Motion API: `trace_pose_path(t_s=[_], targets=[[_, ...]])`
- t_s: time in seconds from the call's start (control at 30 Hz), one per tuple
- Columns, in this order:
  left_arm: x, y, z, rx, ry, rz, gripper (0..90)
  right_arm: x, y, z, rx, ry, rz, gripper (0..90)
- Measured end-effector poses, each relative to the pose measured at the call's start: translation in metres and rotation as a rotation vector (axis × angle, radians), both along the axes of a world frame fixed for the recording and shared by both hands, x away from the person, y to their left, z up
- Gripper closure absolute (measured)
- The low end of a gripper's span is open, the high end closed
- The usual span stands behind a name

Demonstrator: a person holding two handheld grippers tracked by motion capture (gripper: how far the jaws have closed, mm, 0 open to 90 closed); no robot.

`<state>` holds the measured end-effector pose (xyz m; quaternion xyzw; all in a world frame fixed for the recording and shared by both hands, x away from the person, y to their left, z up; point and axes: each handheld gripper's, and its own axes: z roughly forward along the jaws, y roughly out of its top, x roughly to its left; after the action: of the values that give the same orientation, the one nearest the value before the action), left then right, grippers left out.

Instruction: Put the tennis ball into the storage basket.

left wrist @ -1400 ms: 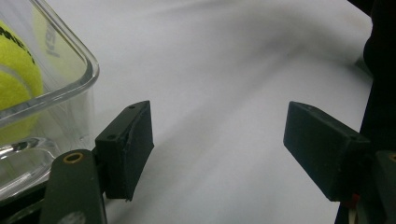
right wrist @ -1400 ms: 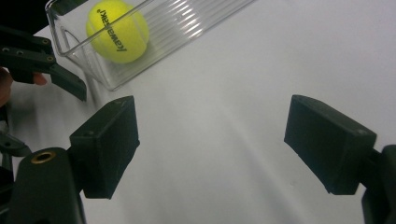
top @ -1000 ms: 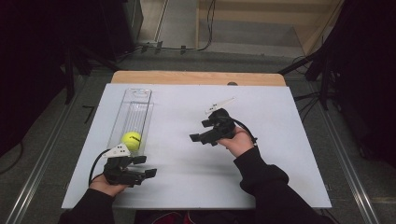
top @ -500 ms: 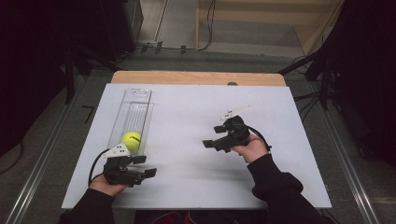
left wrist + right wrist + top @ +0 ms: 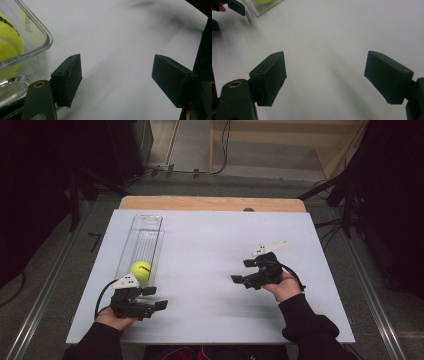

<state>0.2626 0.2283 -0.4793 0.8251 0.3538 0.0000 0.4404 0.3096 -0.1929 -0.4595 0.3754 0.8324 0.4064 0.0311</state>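
Tennis ball (image 5: pixel 140 270) rests inside the near end of a clear tray (image 5: pixel 145 227) on the white table (image 5: pixel 210 245), just ahead of the left hand-held gripper (image 5: pixel 156 299), whose jaws stand spread and empty. Right hand-held gripper (image 5: pixel 241 276), also spread and empty, hovers well apart. Judged step: ball placed; next move calls for neither grasp nor contact unless the ball is lifted out.

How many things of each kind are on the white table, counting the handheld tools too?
Tennis ball: 1
Clear plastic container: 1
Handheld tools: 2, the left tool and the right tool, both open with nothing between the jaws
Total: 4
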Motion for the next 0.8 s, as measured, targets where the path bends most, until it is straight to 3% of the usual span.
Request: trace_pose_path(t_s=[0.8], targets=[[0.0, 0.0, 0.0, -0.003, -0.001, 0.004, 24.6, -0.044, -0.043, -0.017, 0.002, 0.01, -0.073, 15.8]])
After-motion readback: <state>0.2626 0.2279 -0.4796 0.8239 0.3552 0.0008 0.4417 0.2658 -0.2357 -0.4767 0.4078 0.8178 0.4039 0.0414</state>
